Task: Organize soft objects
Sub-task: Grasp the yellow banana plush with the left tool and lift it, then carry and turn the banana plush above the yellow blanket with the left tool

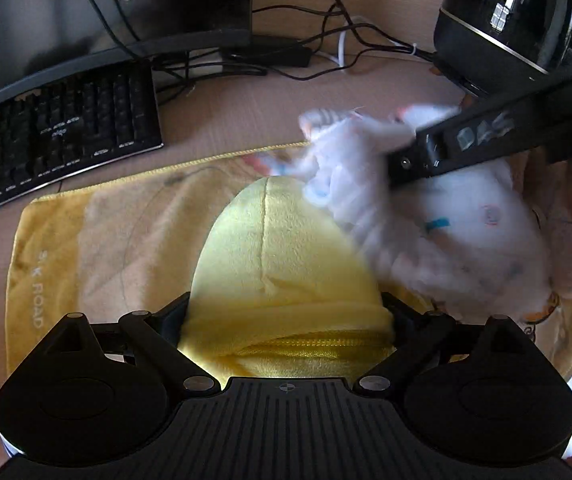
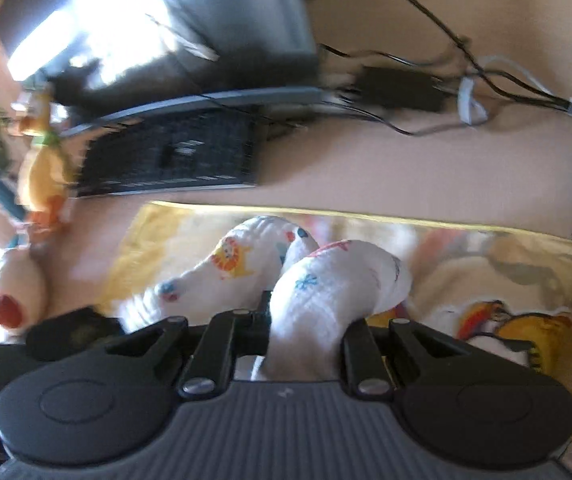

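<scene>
Currently left tongs (image 1: 288,320) clamp yellow plush (image 1: 281,248), right tongs (image 2: 306,320) pinch white cloth (image 2: 326,280); dangling cloth may snag.

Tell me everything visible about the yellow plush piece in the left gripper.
The yellow plush piece is soft, fleecy and dome-shaped, with a raised seam down its middle and a yellow zipper across its near end. It lies on the yellow printed towel, its near end between the left gripper fingers. A blurred white printed cloth overlaps its far right edge.
</scene>
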### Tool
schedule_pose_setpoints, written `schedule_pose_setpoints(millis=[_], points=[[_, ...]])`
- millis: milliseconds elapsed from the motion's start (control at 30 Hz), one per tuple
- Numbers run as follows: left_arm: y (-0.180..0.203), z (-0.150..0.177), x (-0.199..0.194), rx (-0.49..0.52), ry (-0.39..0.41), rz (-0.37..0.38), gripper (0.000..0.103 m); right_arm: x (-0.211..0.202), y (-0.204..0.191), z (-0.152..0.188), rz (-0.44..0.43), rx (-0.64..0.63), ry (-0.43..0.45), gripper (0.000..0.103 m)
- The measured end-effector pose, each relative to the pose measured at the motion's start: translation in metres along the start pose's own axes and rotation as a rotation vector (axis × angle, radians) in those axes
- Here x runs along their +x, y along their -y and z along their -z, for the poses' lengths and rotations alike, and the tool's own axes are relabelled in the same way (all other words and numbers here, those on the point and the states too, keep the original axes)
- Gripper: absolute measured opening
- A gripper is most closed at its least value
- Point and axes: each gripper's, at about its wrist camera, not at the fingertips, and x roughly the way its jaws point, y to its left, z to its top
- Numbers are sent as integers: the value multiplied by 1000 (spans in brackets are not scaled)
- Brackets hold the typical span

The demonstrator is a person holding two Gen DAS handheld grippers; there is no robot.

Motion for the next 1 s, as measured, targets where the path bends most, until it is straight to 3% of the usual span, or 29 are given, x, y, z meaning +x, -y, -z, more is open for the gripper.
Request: schedule_pose_setpoints(millis=[100,300,633,733,800,867,1000], points=[[-1,0,2,-6,-5,7,97,15,20,4,51,39,-35,16],[-5,-7,3,-51,-48,25,97,6,33,3,57,56,-13,16],[-57,-29,3,-491,-147,155,92,-55,29,7,-6,77,114,16],[-70,-30,2,-560,-176,200,89,-74,31,11,-23,69,150,16],[-73,-38,-7,-529,-187,234,94,-85,32,14,-26,63,166,16],[-63,-48,-22,-400,-206,224,97,-92,36,20,-35,67,181,16],[-10,-68,-30,-41,-265,86,100,-91,52,32,-55,117,191,16]])
